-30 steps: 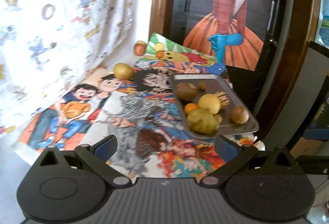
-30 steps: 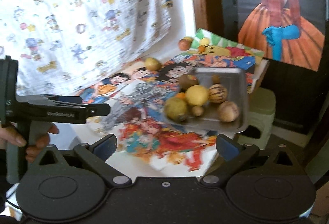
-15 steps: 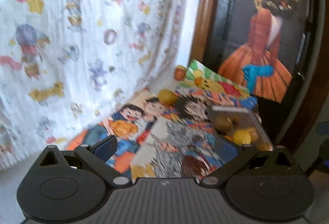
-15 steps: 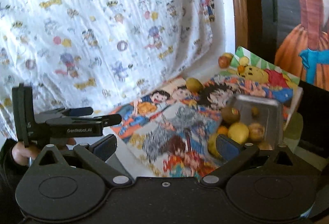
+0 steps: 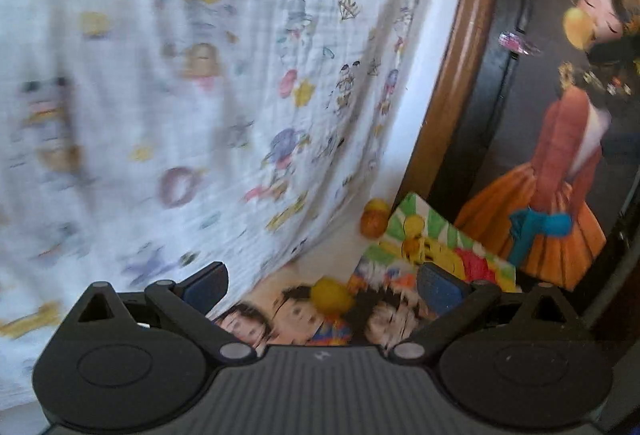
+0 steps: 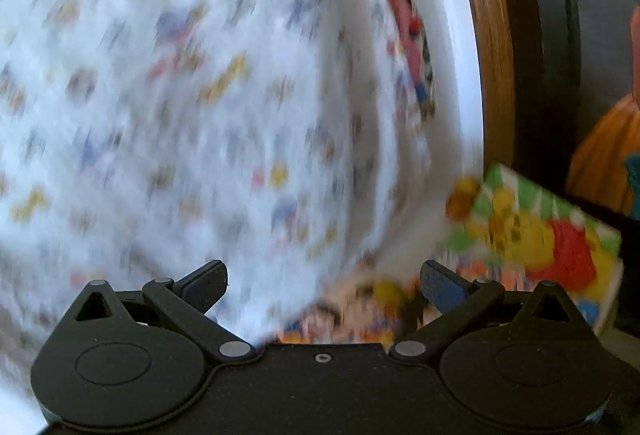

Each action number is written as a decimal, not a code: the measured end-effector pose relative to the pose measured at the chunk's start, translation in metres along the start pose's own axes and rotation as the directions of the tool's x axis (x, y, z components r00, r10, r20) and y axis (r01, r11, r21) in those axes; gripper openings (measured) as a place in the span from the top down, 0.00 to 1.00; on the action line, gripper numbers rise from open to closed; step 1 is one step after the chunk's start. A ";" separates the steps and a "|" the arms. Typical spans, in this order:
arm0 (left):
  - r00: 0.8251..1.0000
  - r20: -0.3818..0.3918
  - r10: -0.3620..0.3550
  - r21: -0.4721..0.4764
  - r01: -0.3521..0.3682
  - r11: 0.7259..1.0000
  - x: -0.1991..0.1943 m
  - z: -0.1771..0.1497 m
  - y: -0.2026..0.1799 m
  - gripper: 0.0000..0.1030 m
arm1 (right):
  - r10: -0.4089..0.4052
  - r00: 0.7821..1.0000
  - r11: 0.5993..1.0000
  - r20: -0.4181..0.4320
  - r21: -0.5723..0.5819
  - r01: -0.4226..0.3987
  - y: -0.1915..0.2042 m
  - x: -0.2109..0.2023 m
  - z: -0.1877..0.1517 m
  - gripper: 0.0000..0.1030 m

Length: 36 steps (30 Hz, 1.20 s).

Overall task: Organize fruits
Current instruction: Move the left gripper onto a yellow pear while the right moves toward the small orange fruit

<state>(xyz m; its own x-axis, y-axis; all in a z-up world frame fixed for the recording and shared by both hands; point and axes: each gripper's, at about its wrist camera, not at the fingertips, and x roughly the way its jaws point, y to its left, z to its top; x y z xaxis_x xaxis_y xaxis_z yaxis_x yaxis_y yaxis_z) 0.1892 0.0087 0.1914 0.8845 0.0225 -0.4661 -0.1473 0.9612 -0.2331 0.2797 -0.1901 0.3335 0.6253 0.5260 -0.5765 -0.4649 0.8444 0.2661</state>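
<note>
Both views are tilted up and blurred. In the left wrist view my left gripper (image 5: 322, 281) is open and holds nothing. A yellow-green fruit (image 5: 330, 293) lies on the cartoon-print table cover (image 5: 460, 251) just beyond the fingers. An orange-brown fruit (image 5: 373, 221) sits at the far corner by the wall, and a small orange one (image 5: 410, 245) lies on the cover. In the right wrist view my right gripper (image 6: 324, 281) is open too, with the yellow fruit (image 6: 386, 291) and the corner fruit (image 6: 460, 201) smeared. The metal tray is out of sight.
A white curtain with cartoon prints (image 5: 180, 95) fills the left of both views. A brown wooden door frame (image 5: 460, 75) and a dark door with a poster of a figure in an orange dress (image 5: 560, 175) stand behind the table's far edge.
Both grippers have swung upward and away from the table, so the tray of fruit and the other gripper dropped out of view. Both stayed open.
</note>
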 end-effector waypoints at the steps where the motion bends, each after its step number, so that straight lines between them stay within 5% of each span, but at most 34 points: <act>1: 1.000 -0.005 0.000 -0.010 0.000 1.000 0.014 0.003 -0.004 0.00 | 0.001 1.000 1.000 0.006 -0.004 -0.001 -0.007 0.011 0.017 0.01; 8: 0.993 -0.118 -0.016 -0.053 0.010 0.999 0.127 -0.019 -0.015 0.00 | -0.009 1.000 0.999 0.017 -0.031 0.010 -0.087 0.123 0.064 0.01; 17: 0.979 -0.203 0.025 -0.153 -0.057 0.987 0.245 -0.074 -0.004 0.00 | 0.021 0.999 0.977 -0.026 -0.212 -0.026 -0.183 0.260 0.010 0.01; 26: 0.975 -0.214 0.058 -0.171 -0.096 0.981 0.294 -0.100 -0.008 0.03 | -0.055 0.996 0.972 -0.069 -0.233 0.038 -0.247 0.335 -0.046 0.01; 36: 0.985 -0.153 0.077 -0.057 -0.086 0.995 0.311 -0.104 -0.030 0.14 | -0.102 0.990 0.995 -0.097 -0.030 0.100 -0.316 0.390 -0.045 0.04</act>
<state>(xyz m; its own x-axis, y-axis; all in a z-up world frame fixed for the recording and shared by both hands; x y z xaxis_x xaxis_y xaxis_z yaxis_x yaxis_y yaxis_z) 0.4228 -0.0416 -0.0349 0.7921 0.0536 -0.6080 -0.2482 0.9384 -0.2405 0.6420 -0.2564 -0.0101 0.6058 0.4246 -0.6729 -0.4191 0.8891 0.1837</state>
